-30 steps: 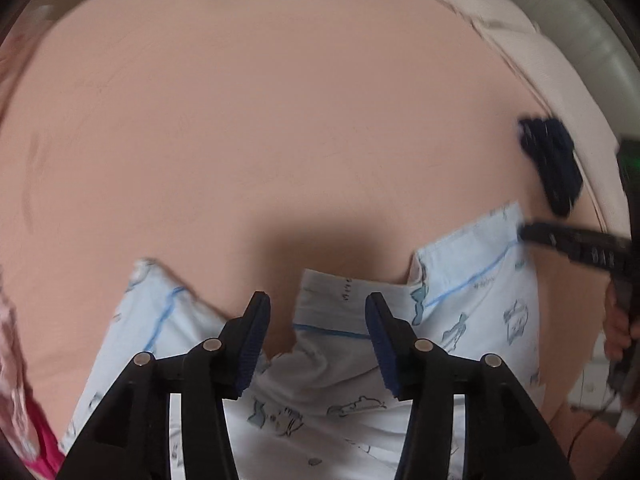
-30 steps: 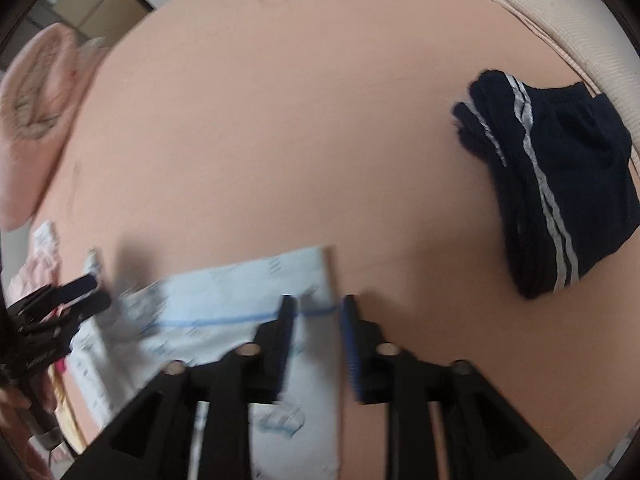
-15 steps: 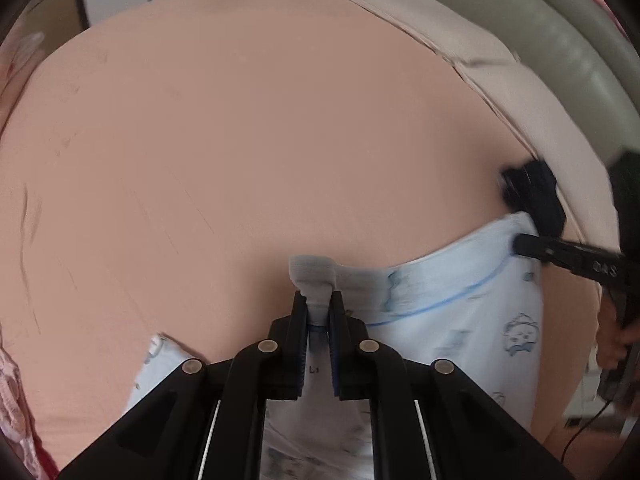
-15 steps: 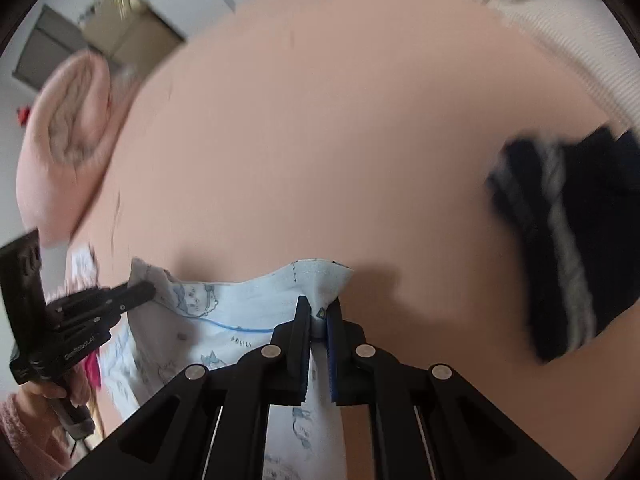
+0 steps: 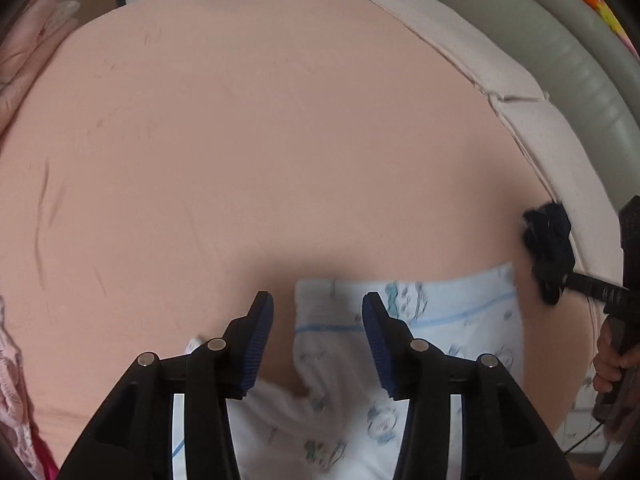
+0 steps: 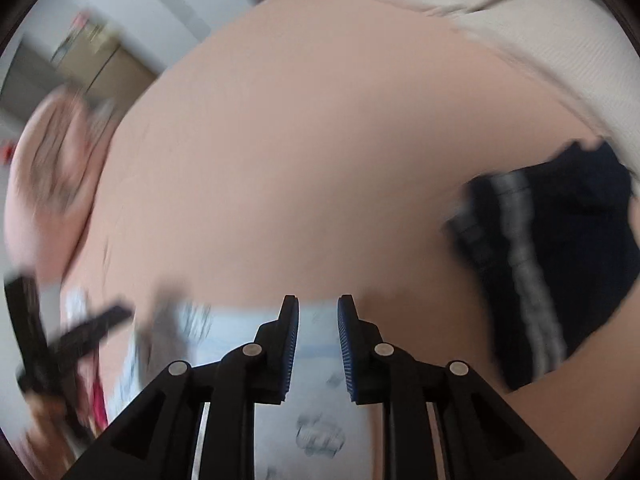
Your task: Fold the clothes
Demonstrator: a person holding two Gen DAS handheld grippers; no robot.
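Right hand-held gripper (image 6: 318, 344) jaws opening above pale printed garment (image 6: 320, 432).

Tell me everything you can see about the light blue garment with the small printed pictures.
The light blue garment is thin, soft cloth, pale blue to white, printed with small animal-like pictures and crossed by a darker blue line. It lies folded on the pink sheet, its far edge fairly straight, a fold corner lying between the left tongs, with the navy striped garment close by. Both tongs are opening above it; the right tongs do not press it either.
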